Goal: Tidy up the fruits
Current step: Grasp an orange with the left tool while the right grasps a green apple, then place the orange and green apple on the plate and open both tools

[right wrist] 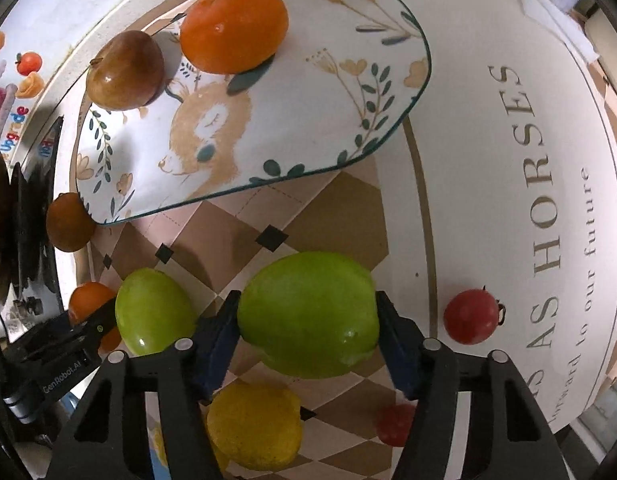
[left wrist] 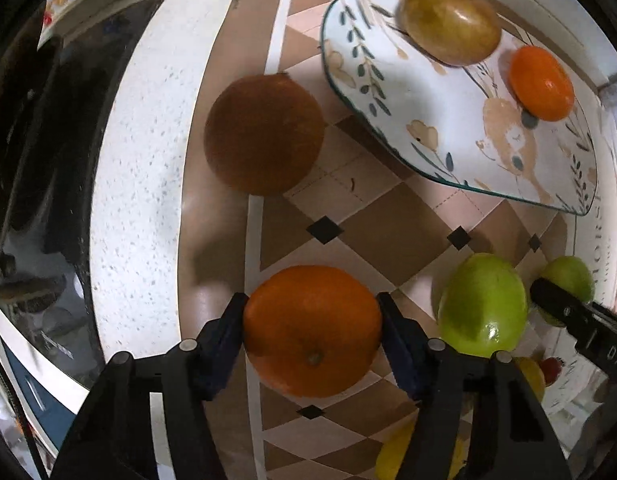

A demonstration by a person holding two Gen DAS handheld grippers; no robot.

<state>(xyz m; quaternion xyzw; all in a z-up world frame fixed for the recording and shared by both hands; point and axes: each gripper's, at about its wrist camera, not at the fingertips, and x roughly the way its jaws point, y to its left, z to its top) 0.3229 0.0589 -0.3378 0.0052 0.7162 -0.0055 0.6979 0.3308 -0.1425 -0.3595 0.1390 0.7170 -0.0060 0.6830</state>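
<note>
My left gripper [left wrist: 312, 312] points down at the table and is shut on an orange [left wrist: 312, 344], with one pad on each side of it. My right gripper [right wrist: 306, 308] is shut the same way on a green apple [right wrist: 308, 320], which rests on the checkered mat. A second green apple [right wrist: 154, 312] lies loose between the two grippers. The deer-patterned plate [right wrist: 308, 112] beyond them holds a brownish apple [right wrist: 126, 70] and a small orange [right wrist: 234, 28]. In the left wrist view the plate [left wrist: 408, 128] is at the upper right.
A dark brownish orange [left wrist: 264, 136] lies on the mat left of the plate. A yellow lemon [right wrist: 254, 426] and a small red fruit [right wrist: 394, 424] sit under the right gripper. A red tomato [right wrist: 470, 316] rests on the white lettered cloth. The table edge [left wrist: 88, 240] runs down the left.
</note>
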